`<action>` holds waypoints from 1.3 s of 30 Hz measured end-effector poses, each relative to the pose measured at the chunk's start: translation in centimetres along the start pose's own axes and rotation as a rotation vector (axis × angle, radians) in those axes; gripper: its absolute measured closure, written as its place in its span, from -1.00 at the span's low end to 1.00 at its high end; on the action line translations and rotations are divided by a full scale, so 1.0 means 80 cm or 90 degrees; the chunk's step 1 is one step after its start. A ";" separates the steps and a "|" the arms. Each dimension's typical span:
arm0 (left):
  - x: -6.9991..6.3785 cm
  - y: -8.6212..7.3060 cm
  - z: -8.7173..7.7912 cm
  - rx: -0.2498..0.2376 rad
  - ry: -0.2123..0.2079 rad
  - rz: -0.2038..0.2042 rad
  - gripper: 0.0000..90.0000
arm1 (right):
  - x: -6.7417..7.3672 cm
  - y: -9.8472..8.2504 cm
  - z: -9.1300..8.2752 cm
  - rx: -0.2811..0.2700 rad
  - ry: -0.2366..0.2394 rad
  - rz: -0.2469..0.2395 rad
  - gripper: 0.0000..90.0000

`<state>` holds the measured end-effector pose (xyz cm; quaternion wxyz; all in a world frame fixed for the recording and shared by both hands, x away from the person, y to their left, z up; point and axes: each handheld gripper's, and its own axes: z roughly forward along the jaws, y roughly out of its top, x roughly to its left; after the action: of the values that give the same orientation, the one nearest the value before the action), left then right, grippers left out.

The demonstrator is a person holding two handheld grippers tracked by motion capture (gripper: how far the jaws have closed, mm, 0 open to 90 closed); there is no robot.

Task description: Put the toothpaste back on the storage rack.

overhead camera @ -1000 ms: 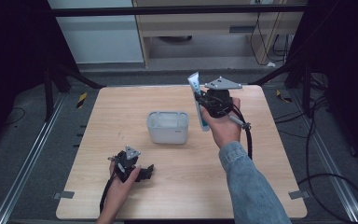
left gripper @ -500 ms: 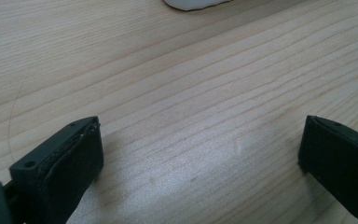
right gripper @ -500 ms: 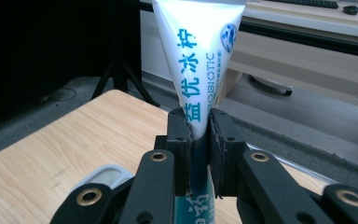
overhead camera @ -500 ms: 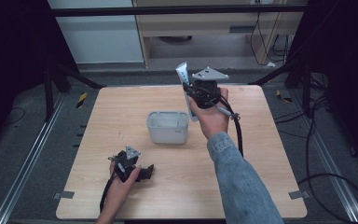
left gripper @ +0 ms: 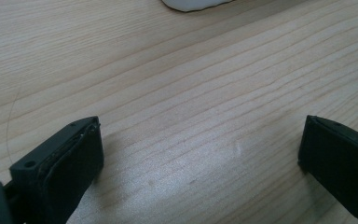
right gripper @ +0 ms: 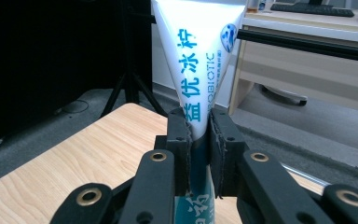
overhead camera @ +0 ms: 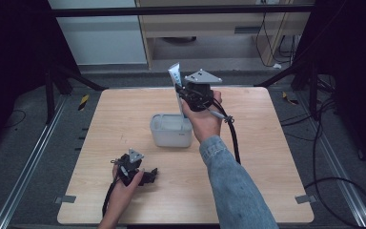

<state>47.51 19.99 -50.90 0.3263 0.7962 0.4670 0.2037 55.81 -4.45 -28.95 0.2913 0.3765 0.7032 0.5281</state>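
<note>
Where dark curtains surround it, the wooden table (overhead camera: 124, 119) stands on grey floor (overhead camera: 28, 143).

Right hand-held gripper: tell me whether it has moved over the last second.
Yes. The right hand-held gripper, shut on the tube, has shifted leftward, from beyond the white container's right corner to above its far rim.

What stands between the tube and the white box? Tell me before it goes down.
Nothing visible does. The right hand-held gripper is shut on the tube, holding it upright in the air just behind the white box. The box is open on top and looks empty. The left hand-held gripper rests open, well off near the table's front.
</note>
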 end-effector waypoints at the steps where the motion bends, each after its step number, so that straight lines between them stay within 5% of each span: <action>1: 0.000 0.000 0.000 -0.001 0.000 -0.002 -1.00 | 0.001 0.001 0.001 -0.002 0.001 -0.001 0.77; 39: -0.001 0.003 0.002 0.000 -0.001 0.002 -1.00 | 0.027 -0.019 0.055 0.013 0.034 0.007 0.77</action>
<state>47.73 19.80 -50.89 0.3261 0.7971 0.4658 0.2034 57.85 -0.56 -31.65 0.2660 0.3691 0.7139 0.5323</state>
